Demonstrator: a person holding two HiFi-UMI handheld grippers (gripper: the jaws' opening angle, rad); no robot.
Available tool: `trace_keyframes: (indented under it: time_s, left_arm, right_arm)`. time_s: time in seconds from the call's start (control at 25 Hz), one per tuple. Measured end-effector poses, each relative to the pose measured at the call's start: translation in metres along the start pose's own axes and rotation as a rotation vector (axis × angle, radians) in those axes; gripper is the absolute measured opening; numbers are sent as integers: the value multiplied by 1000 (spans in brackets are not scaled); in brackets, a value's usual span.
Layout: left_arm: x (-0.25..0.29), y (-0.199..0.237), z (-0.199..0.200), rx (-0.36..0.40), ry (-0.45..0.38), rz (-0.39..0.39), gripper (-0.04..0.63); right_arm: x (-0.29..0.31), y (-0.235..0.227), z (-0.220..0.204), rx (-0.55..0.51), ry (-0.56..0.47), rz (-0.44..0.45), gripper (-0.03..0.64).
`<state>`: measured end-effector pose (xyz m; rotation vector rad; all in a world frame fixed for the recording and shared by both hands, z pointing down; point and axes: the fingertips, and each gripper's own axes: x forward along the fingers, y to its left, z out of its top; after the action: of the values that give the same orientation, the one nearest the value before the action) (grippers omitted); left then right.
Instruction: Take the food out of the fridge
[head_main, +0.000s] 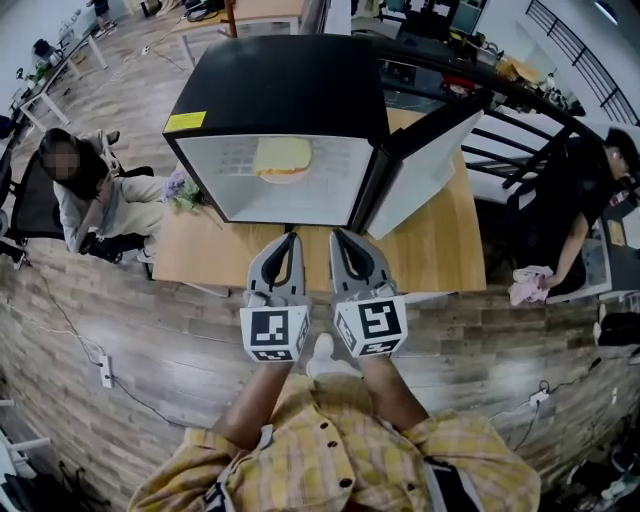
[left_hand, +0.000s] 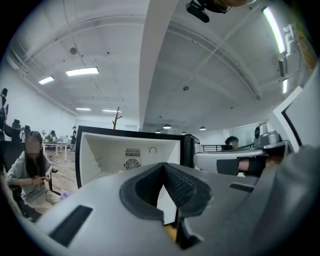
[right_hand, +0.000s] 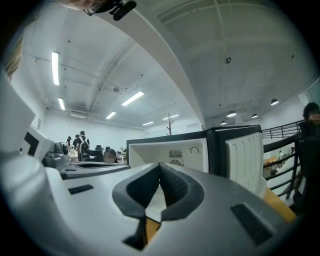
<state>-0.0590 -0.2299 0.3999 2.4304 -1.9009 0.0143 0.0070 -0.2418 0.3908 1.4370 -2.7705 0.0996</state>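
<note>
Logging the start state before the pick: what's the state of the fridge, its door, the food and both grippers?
fridge: upright on the table, interior lit
fridge door: swung open to the right
sandwich: lying flat inside the fridge, not yet taken out
left gripper: shut, empty, in front of the fridge opening
right gripper: shut, empty, beside the left gripper

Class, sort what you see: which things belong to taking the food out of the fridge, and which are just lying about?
Belongs to the job: fridge, open door, sandwich, left gripper, right gripper.
Just lying about: purple flowers beside the fridge, pink cloth.
</note>
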Motion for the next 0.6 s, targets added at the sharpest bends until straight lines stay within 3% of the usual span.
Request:
trace_keyframes:
  time_s: [0.24,0.6]
  left_arm:
    - [15,6,0,26,18,31,6]
    - [41,29,-19,-8,82,29,8]
  right_arm:
    - [16,-9,-1,-3,5,30,8]
    - [41,-5,-5,-20,28,38,8]
